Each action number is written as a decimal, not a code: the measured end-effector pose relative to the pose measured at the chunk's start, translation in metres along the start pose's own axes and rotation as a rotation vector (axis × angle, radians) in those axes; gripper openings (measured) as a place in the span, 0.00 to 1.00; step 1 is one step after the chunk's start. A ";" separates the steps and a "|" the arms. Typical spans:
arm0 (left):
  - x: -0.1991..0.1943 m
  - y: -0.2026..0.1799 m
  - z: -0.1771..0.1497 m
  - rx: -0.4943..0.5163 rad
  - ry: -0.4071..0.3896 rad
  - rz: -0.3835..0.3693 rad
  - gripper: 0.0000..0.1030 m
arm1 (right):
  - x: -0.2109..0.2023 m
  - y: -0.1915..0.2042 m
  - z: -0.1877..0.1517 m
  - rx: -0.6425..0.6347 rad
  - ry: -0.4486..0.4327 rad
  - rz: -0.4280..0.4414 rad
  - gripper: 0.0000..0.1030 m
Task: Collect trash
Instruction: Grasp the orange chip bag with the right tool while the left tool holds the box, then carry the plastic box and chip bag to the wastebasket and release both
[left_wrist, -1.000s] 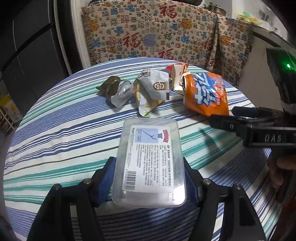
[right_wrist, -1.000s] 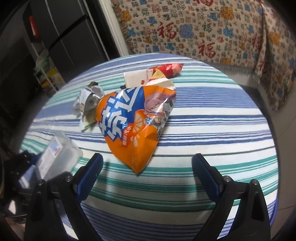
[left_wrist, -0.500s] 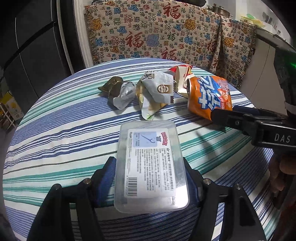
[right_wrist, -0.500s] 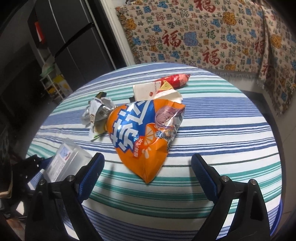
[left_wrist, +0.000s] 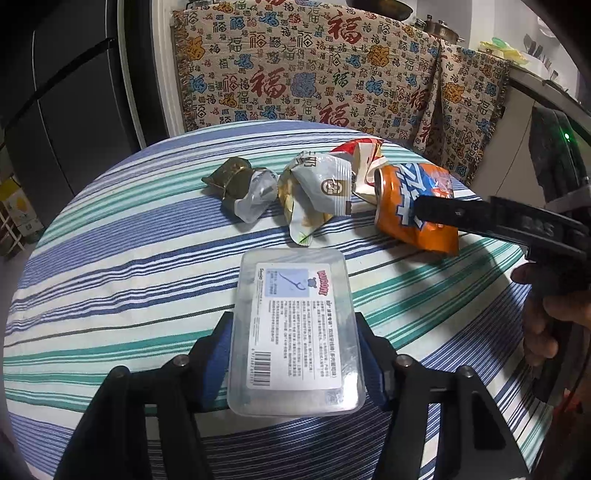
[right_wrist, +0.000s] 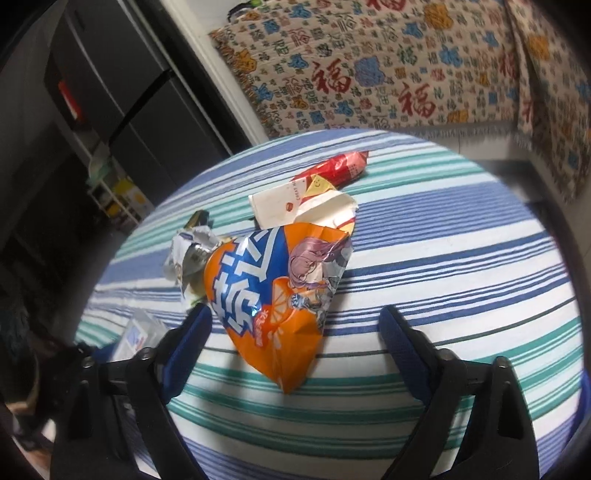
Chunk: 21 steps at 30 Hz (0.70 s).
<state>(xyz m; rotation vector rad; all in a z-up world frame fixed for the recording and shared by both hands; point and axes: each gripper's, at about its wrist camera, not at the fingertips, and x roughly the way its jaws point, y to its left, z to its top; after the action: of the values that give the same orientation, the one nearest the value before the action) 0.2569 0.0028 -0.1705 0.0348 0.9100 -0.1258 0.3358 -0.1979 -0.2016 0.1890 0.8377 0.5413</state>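
Note:
A clear plastic box (left_wrist: 295, 325) with a printed label lies on the striped round table (left_wrist: 129, 258). My left gripper (left_wrist: 295, 319) has its closing jaws around it, and the blue pads press on its long sides. An orange snack bag (right_wrist: 273, 295) lies further right. My right gripper (right_wrist: 295, 321) straddles its lower half with the jaws closing. The left pad is at the bag's edge and the right pad stands clear of it. In the left wrist view one of that gripper's fingers (left_wrist: 454, 212) crosses the orange bag (left_wrist: 399, 184).
A crumpled white wrapper (left_wrist: 321, 184) and a silver-olive wrapper (left_wrist: 243, 184) lie beyond the box. A red-and-white wrapper (right_wrist: 306, 195) lies behind the orange bag. A patterned cloth (left_wrist: 314, 74) hangs behind the table, with a dark fridge (left_wrist: 74, 92) on the left. A person's hand (left_wrist: 543, 325) holds the right gripper.
My right gripper has moved in over the orange bag, rolled a little, and its jaws have narrowed. The left gripper has stayed at the box, with its jaws slightly narrower.

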 end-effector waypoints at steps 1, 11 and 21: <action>-0.001 -0.001 0.000 0.007 -0.005 0.004 0.59 | 0.000 0.000 0.000 0.009 0.007 0.032 0.32; -0.007 -0.004 -0.002 -0.027 -0.024 -0.036 0.59 | -0.035 0.030 -0.007 -0.159 -0.031 -0.049 0.29; -0.022 -0.022 0.002 -0.035 -0.060 -0.072 0.59 | -0.075 0.028 -0.026 -0.202 -0.030 -0.101 0.29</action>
<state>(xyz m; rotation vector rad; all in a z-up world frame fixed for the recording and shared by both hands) 0.2424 -0.0167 -0.1508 -0.0342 0.8535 -0.1767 0.2653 -0.2147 -0.1593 -0.0297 0.7538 0.5229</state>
